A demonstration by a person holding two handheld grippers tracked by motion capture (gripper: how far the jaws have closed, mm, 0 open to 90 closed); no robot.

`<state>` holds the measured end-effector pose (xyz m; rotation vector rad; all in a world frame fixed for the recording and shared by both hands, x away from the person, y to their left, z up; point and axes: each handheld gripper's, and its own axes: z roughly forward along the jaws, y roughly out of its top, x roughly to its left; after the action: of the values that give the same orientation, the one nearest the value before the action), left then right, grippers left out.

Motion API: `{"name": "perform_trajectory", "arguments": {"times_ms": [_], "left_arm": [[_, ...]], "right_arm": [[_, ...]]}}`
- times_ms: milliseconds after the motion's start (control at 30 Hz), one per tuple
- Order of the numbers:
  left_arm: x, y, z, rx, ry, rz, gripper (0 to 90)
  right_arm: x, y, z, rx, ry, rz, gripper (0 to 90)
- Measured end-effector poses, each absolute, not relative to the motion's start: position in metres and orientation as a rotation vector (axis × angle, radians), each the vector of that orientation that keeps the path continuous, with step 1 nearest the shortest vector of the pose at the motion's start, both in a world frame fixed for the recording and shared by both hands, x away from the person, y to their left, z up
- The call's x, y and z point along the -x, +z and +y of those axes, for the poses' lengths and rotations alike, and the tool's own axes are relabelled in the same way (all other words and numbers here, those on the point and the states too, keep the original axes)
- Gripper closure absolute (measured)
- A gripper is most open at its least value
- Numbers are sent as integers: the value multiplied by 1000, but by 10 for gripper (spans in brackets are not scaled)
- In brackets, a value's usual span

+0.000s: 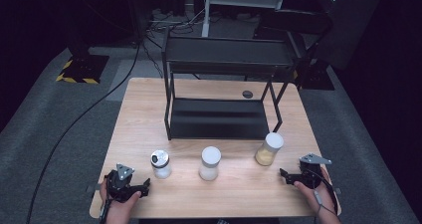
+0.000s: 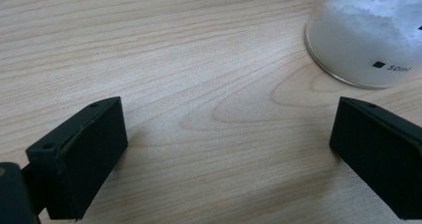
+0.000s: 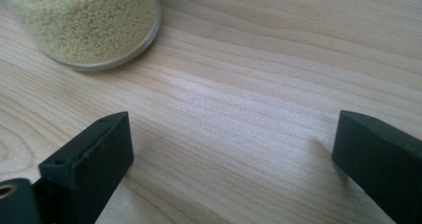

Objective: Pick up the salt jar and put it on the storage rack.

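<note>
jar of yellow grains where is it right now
In the high view the jar of yellow grains stands upright at the right end of the row of three jars, just in front of the black shelf rack, beside the right tool.

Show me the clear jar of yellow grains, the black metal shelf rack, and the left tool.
Clear jar of yellow grains (image 1: 266, 155): high view, glass side.
Black metal shelf rack (image 1: 217, 118): high view, lower shelf.
Left tool (image 1: 145, 186): high view, between its fingertips.

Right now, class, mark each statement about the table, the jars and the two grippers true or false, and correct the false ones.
1. Three jars stand in a row in front of the black rack. True.
2. The left gripper grips the left jar. False: its jaws are open, with nothing between them.
3. The right jar holds yellow grains. True.
4. The middle jar lies on its side. False: it stands upright.
5. The right gripper is open. True.
</note>
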<state>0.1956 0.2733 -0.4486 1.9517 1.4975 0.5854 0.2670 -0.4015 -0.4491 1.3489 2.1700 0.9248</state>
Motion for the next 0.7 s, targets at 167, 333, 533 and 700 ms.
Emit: {"name": "perform_trajectory", "arguments": {"times_ms": [167, 333, 533, 700], "left_arm": [[-193, -449, 275, -1933, 582, 1494, 34], [-185, -443, 275, -1892, 609, 1471, 32], [-176, -437, 271, -1855, 641, 1424, 31], [-168, -434, 271, -1813, 663, 1364, 30]], "right_arm": [[-267, -449, -402, -1349, 925, 2170, 24], [-267, -449, -402, -1349, 925, 2170, 24], [-267, -449, -402, -1348, 925, 2170, 24], [-267, -449, -402, -1348, 925, 2170, 24]]}}
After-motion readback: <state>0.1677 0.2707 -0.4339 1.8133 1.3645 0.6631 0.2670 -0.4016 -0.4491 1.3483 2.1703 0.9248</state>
